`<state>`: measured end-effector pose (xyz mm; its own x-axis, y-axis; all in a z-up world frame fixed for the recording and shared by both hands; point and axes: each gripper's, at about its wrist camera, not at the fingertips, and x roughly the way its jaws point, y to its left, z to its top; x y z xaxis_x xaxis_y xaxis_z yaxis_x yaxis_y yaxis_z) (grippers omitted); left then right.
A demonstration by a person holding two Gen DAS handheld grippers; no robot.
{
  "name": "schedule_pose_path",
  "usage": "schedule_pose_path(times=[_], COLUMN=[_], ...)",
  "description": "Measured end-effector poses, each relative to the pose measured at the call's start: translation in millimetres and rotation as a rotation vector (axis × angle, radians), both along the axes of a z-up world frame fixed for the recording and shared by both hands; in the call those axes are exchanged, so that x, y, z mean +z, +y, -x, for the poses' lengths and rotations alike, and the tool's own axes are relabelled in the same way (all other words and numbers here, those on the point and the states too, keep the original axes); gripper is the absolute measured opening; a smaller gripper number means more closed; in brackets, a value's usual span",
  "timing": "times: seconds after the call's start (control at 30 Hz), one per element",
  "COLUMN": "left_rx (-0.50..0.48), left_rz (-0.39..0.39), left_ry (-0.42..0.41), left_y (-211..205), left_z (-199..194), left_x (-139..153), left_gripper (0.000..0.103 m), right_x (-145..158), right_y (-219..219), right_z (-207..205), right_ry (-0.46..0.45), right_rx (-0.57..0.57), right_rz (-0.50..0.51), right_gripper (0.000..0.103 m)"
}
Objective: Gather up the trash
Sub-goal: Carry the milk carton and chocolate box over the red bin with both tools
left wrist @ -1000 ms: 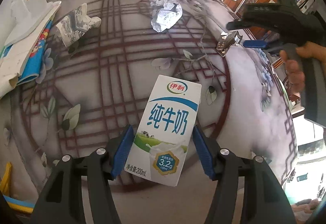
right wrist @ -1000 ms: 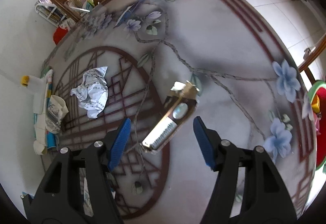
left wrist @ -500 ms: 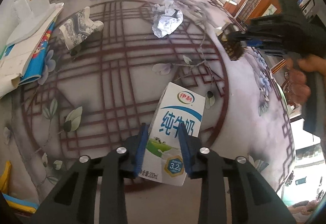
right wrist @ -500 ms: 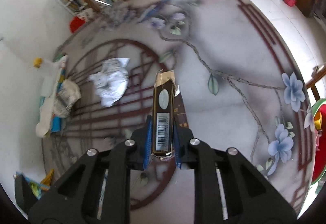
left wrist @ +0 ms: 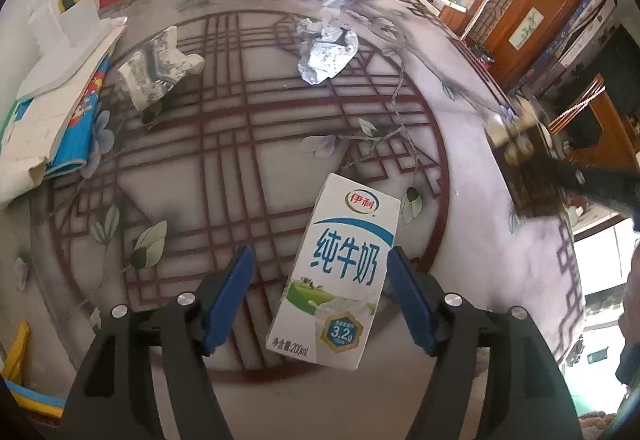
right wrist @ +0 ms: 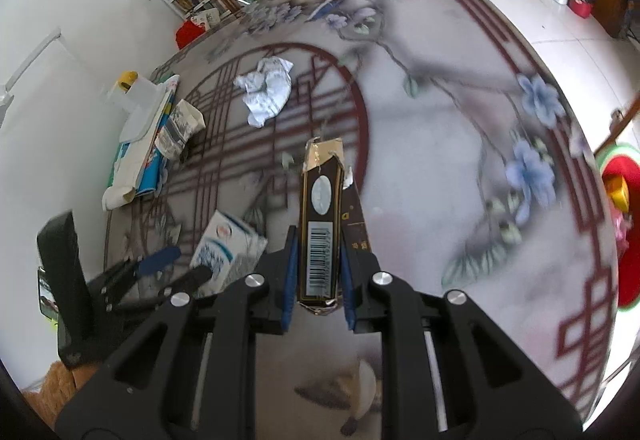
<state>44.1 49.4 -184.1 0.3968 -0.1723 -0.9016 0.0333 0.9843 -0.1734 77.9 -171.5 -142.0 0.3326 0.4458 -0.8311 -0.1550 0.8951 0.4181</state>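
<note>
Since the earlier frames, the dark box has been clamped by the right gripper and raised off the table, where a second ago it lay loose between spread fingers. The pads are pressed on both of its long sides, barcode face up, torn end pointing away. In the left wrist view the same box is seen blurred at the right edge of the frame, above the table rim.

The left gripper was closed on the milk carton half a second ago; its jaws have just been opening and now stand released, with the carton lying between them at lower centre. The right pad seems just beside the carton's edge (whether it touches cannot be told), the left one clearly apart.

Crumpled paper is seen at upper centre of the left wrist frame, a crushed printed pack at upper left, and a stack of papers along the left edge.
</note>
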Motion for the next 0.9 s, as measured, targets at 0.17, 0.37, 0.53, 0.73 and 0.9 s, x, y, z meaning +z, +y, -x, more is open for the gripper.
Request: schedule_pose_path(times=[0.17,0.37,0.53,0.73,0.9], left_rx=[-0.046,-0.053,-0.024,0.005,-0.007], left_rz=[-0.051,-0.061,-0.034,0.012,0.047], left_ry=[0.035,0.043,-0.020,-0.094,-0.130], left_y=[-15,-21,-19,-24,-39], left_z=[-5,1,6,10,11], left_x=[-14,-18,1,31,49], left_gripper=[0.066,0.055,0.054,0.054,0.054], right_x=[-9,-7,1,9,11], right_y=[-13,-38,-49,-56,-64], right_z=[24,35,37,39,40], right_ry=[0.015,0.007,-0.019,-0.041,-0.047], right_rx=[-0.045,-0.114,-0.135,-0.136,-0.143], right_rz=[-0.004,-0.021,-0.024,-0.028,-0.038], right_gripper=[0.019,0.019,0.019,0.019,0.019])
